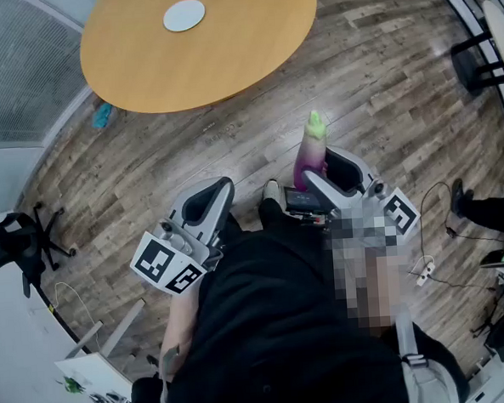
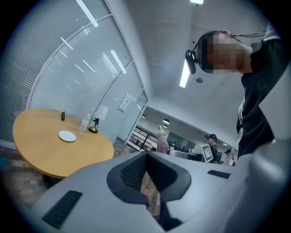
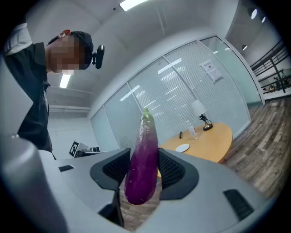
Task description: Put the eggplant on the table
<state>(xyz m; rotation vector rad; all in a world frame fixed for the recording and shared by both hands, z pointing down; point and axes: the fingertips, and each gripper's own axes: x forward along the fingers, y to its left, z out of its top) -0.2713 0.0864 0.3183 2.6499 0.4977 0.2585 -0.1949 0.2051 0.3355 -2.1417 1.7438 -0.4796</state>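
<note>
overhead, we see right gripper point(image 1: 323, 173) clamped on eggplant point(image 1: 309, 153), pads pressing both flanks of purple body; green cap end projects past jaw tips, rounded end sits back near gripper body. we read left gripper point(image 2: 146, 154) as closed with nothing between pads, wood floor point(image 2: 151, 190) showing through slit behind tips. eggplant hangs over wood floor, well apart from round table point(image 1: 226, 62). white plate point(image 1: 183, 15) lies on table's far side. both grippers sit side by side, close before person's dark clothing point(image 1: 276, 323).
</note>
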